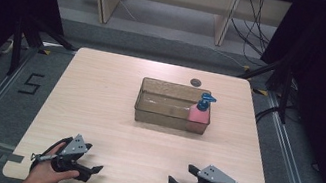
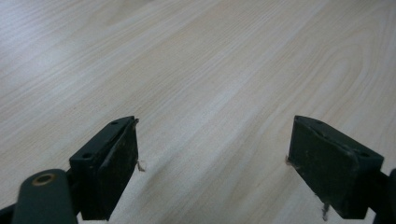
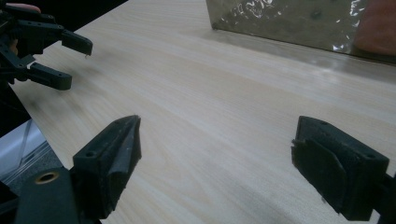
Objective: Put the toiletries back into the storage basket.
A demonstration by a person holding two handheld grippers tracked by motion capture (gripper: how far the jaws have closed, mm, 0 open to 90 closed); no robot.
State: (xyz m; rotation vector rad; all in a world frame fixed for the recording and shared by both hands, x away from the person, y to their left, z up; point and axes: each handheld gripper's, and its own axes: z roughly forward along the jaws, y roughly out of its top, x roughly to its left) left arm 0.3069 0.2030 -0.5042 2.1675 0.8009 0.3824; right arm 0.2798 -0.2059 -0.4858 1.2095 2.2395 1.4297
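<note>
A clear brownish plastic bin stands on the middle of the wooden table. A pink bottle with a blue pump top stands upright in the bin's right end. My left gripper rests near the front edge at the left, jaws open and pointing right, with nothing between them. At the front right my right gripper is open too, pointing left and empty. The right gripper view takes in the bin's wall, the pink bottle and the left gripper farther off.
A small dark round disc lies on the table behind the bin. Bare wood stretches between the grippers and the bin. Black stands flank the table, with cables on the floor beyond.
</note>
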